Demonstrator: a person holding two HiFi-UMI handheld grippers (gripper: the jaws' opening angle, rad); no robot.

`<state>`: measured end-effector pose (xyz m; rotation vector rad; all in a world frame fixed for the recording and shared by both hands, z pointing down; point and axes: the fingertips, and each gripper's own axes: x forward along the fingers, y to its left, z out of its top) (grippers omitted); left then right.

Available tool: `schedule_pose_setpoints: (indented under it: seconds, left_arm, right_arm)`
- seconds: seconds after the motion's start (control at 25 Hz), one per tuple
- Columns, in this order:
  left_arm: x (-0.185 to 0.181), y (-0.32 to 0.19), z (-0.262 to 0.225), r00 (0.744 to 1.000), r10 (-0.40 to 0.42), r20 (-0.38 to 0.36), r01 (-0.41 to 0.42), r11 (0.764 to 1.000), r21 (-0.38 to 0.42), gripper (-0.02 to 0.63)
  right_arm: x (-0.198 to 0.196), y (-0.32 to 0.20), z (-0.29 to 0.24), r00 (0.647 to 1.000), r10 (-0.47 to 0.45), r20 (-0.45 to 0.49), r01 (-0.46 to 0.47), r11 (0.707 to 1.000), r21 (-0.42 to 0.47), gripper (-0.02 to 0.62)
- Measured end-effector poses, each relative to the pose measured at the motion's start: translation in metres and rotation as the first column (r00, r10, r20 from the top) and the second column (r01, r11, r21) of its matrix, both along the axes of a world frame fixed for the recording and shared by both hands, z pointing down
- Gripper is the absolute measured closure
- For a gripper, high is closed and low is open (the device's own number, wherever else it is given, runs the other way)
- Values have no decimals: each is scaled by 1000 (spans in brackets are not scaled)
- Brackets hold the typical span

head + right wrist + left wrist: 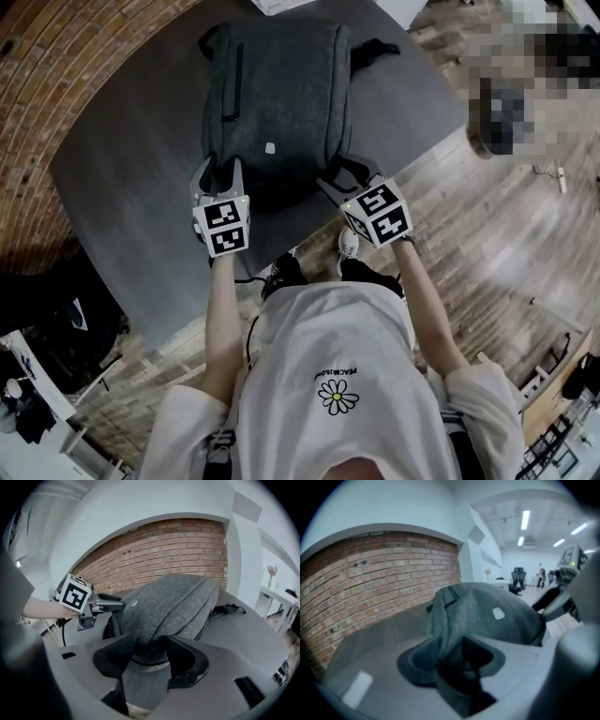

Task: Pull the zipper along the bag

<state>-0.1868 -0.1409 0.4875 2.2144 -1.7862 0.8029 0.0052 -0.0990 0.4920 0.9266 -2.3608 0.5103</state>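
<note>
Lying lengthwise away from person, bag; left gripper & right gripper jaws apart at near end

Grey woven-cloth bag, matt table, brick wall

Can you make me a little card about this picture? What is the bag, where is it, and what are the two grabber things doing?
Bag: grey backpack, lying flat
Where: on the dark grey table
Left hand-held gripper: open, with the bag's near corner between its jaws
Right hand-held gripper: open, with the bag's near end between its jaws
Behind: brick wall
</note>
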Motion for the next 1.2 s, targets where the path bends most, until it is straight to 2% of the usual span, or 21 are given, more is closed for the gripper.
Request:
schedule_pose_setpoints:
  seconds: [0.16,0.52,0.6,0.68,0.76,0.8,0.92,1.0,1.04,1.08,1.2]
  left_arm:
    - [-24,-22,1,999,-20,32,20,1000,8,434]
    - [-54,-64,3,997,-21,79,21,1000,-1,436]
    - [-57,-65,-3,997,-33,63,33,999,-3,436]
    - [-57,-62,-19,999,-46,-20,47,998,36,437]
    - [-48,-60,-51,994,-37,-107,50,992,118,437]
    - [-40,-61,-69,992,-20,-122,40,987,159,437]
    - [-5,-69,-112,993,58,-105,-30,966,256,437]
    - [21,-76,-128,990,118,-75,-91,951,295,510]
    - [34,-81,-130,988,147,-54,-125,948,294,573]
    - [46,-85,-127,984,175,-33,-159,948,277,597]
    - [75,-101,-98,972,236,6,-233,955,185,598]
  right_arm:
    - [-30,-1,0,999,21,36,-20,1000,-19,379]
    - [-73,-15,3,996,91,12,-90,995,-44,379]
    - [-77,-17,4,995,101,13,-100,994,-52,379]
    - [-76,-15,0,995,98,19,-96,993,-62,377]
    - [-67,-14,-16,994,102,31,-100,994,-37,376]
    - [-58,-15,-27,992,117,37,-117,993,-3,376]
    - [-19,-35,-54,976,216,27,-218,967,132,377]
    - [10,-54,-57,958,284,-29,-272,939,209,379]
    - [23,-63,-53,949,306,-69,-283,930,234,374]
    - [34,-72,-47,941,321,-109,-286,924,253,373]
    - [54,-99,-20,918,337,-211,-275,921,274,374]
